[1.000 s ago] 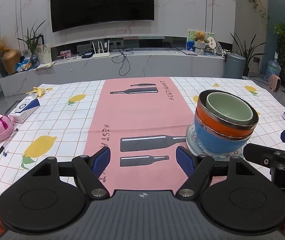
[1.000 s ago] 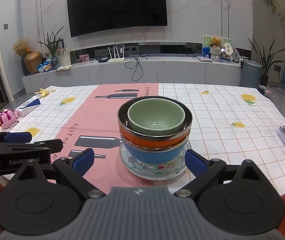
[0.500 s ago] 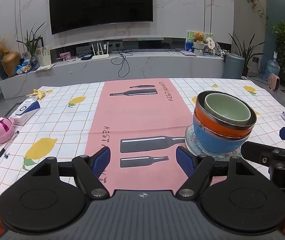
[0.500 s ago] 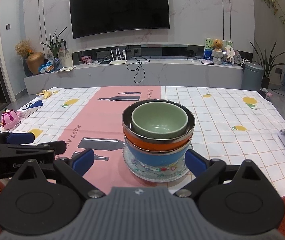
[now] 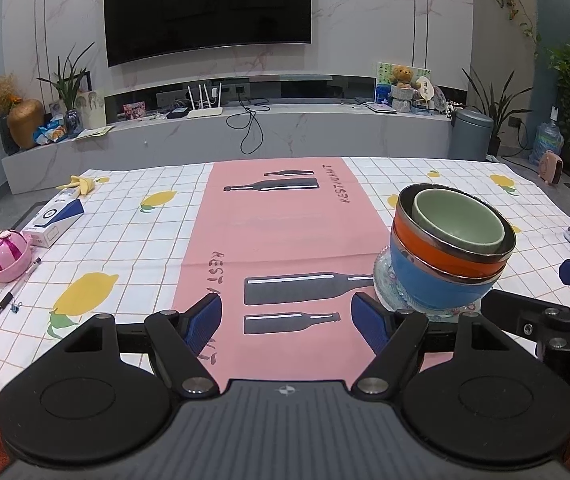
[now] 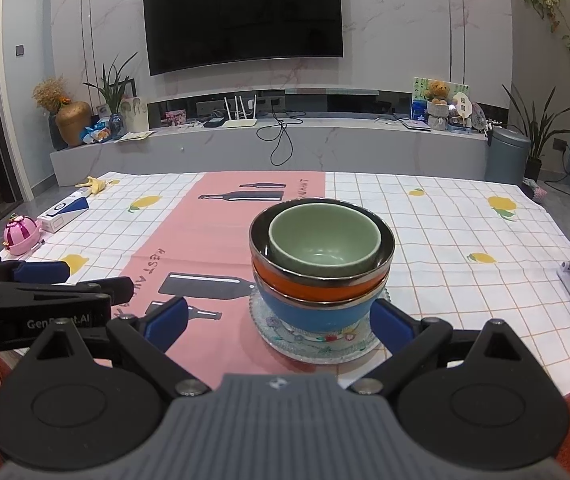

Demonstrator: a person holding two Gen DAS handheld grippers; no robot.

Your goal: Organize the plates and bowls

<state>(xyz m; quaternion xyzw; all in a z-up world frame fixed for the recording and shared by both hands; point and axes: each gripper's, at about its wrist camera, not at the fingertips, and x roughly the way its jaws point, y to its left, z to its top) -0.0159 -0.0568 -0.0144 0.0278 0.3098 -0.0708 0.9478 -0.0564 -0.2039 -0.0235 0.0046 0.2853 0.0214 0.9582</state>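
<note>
Left wrist view: left claw (image 5: 287, 320) is hovering released over the table (image 5: 145, 240); bowl stack (image 5: 451, 252) is sitting to its right.
Right wrist view: right claw (image 6: 279, 320) is gaping, empty, straddling the glass plate (image 6: 317, 344).
Risk: the leaning stack is likely tipping if nudged.

Small moves only. My right gripper (image 6: 279, 322) has slid a little to the left over the last second, so the stack of bowls (image 6: 321, 268) has drifted rightward in its view. The glass plate (image 6: 325, 348) under the stack now has its right rim just beside the right finger pad (image 6: 391, 324), where a gap showed a second ago. The left gripper (image 6: 97, 288) has crept forward, its tip reaching slightly further into the right wrist view. From the left wrist camera the stack sits a touch lower than before.
</note>
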